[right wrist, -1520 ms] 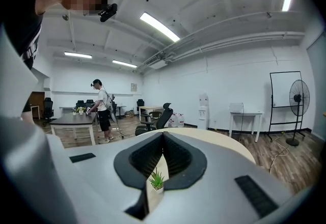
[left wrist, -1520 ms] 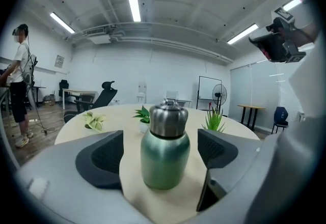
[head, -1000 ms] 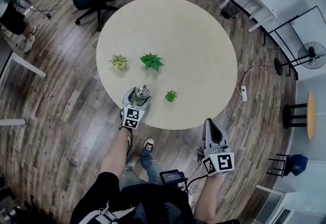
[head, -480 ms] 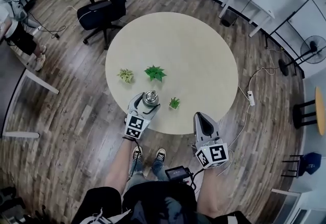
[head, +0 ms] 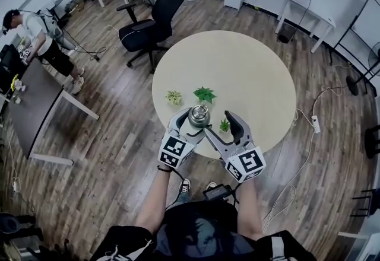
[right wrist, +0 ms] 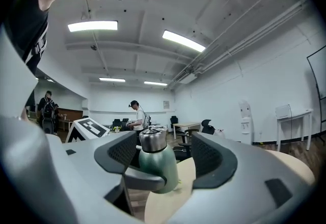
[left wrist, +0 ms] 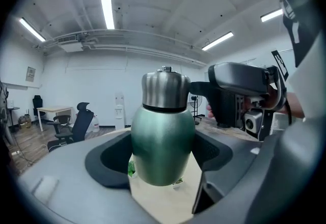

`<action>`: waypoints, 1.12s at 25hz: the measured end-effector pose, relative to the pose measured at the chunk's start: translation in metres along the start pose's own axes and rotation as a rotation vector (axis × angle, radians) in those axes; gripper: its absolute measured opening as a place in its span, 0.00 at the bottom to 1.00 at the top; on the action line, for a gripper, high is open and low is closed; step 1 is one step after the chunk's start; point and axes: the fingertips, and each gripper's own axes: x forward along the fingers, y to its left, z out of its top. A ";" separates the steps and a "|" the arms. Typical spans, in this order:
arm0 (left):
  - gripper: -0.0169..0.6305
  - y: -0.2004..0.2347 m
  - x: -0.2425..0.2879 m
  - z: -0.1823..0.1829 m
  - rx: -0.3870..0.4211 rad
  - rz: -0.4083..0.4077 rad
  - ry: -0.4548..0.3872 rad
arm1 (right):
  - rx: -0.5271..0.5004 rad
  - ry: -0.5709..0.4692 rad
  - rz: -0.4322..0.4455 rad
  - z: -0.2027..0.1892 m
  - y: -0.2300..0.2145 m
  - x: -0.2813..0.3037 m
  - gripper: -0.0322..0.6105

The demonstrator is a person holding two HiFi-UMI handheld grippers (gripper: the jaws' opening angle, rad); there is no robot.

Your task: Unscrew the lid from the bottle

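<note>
Green bottle [head: 198, 116]: clamped by left gripper [head: 191, 123].
Right gripper [head: 218, 125]: 3 o'clock of bottle; jaws just opening, nothing gripped.
Lid [left wrist: 164, 88]: best centred between jaws before squeezing.

The bottle [left wrist: 162, 141] wears a matt green coat with a fine, slightly grainy look. Its lid [left wrist: 164, 88] is brushed steel, satin rather than mirror-bright. The left gripper [left wrist: 163, 157] has a smooth, matt grey plastic shell, with darker, finely dimpled pads [left wrist: 209, 150] at nine and three o'clock of the bottle. Its marker cube [head: 176, 151] is matt, printed black on white. The round table [head: 249, 70] has a smooth, pale wood-look top. The floor [head: 101, 147] is brown plank with visible grain. At ten o'clock of the table, the chair [head: 157, 16] is black and matt.
</note>
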 end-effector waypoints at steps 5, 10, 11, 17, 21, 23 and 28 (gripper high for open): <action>0.58 -0.009 -0.008 0.007 0.052 -0.013 0.009 | -0.025 -0.018 0.082 0.012 0.019 0.016 0.65; 0.58 -0.022 -0.010 0.014 0.075 -0.041 0.007 | -0.057 -0.004 0.104 0.012 0.029 0.026 0.66; 0.58 -0.026 -0.011 0.015 0.079 -0.044 0.005 | -0.073 0.003 0.099 0.011 0.030 0.027 0.65; 0.58 -0.032 -0.015 0.023 0.083 -0.067 -0.005 | -0.088 -0.001 0.115 0.017 0.033 0.026 0.47; 0.58 -0.037 -0.029 0.034 0.104 -0.167 -0.014 | -0.103 -0.002 0.292 0.029 0.048 0.021 0.46; 0.58 -0.041 -0.041 0.039 0.141 -0.257 -0.026 | -0.127 0.013 0.445 0.037 0.061 0.017 0.46; 0.58 -0.053 -0.062 0.053 0.203 -0.444 -0.048 | -0.133 0.075 0.749 0.053 0.083 0.004 0.46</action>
